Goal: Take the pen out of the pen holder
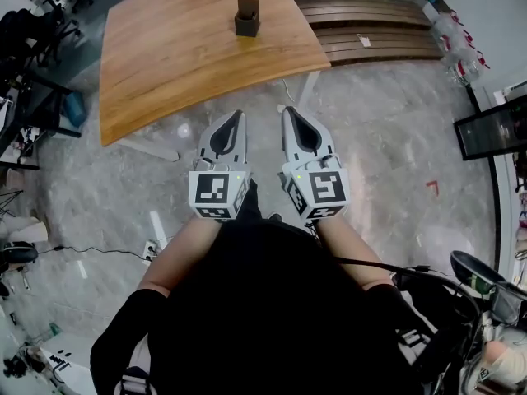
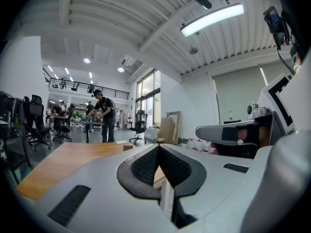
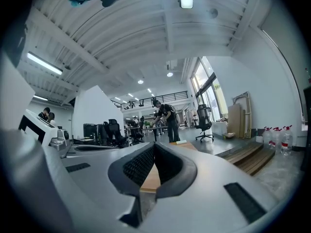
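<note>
The person is holding two grippers, one in each hand. The left gripper (image 1: 237,122) is keeping its jaws together at the tips, and nothing is sitting between them; in the left gripper view (image 2: 158,148) only the wood of the table is showing through the hollow behind the tips. The right gripper (image 1: 290,115) is closed in the same way and is also gripping nothing (image 3: 154,145).

Both grippers are hanging side by side, near each other but apart, in front of the person's body and over the stone floor (image 1: 387,146). They are pointing forward to the one wooden table (image 1: 165,56). Both forearms are reaching forward from the body.

One dark pen holder (image 1: 247,25) is standing on the far part of the table, well apart from both grippers. A dark upright piece is rising from it; I cannot tell if it is the pen.
</note>
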The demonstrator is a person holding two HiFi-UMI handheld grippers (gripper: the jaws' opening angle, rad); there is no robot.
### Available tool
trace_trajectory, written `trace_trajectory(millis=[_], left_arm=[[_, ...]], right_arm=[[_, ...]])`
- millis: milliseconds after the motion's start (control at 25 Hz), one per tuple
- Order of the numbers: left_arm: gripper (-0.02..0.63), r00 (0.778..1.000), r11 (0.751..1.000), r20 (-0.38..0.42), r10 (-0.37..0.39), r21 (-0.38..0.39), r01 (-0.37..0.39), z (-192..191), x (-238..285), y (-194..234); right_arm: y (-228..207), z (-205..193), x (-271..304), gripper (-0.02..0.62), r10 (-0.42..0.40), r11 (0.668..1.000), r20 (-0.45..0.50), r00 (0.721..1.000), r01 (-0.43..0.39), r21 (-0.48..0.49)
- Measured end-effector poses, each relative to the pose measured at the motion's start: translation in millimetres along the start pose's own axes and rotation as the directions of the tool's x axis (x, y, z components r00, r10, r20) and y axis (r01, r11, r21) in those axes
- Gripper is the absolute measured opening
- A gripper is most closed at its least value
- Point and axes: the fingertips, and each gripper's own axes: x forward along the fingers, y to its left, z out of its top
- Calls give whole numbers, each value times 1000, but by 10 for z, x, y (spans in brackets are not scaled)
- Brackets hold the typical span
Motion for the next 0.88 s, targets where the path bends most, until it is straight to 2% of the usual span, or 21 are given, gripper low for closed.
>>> trace_trajectory(millis=[320,520,880], left_arm=[[0,999,999,-24,-27,-38,26,-272,815,491],[0,999,999,-4,-45,-3,45,-224,1502,1027],[0,996,996,-4,-89,-15,89,-145,2484,1977]], right_arm=[[-295,-220,822,15,-18,1000,-45,999,17,-21],[-487,-205,1646,15,-45,999,-41,998,45,-21],[-688,-119,3037,15,-86,996,-52,995,85,-26]])
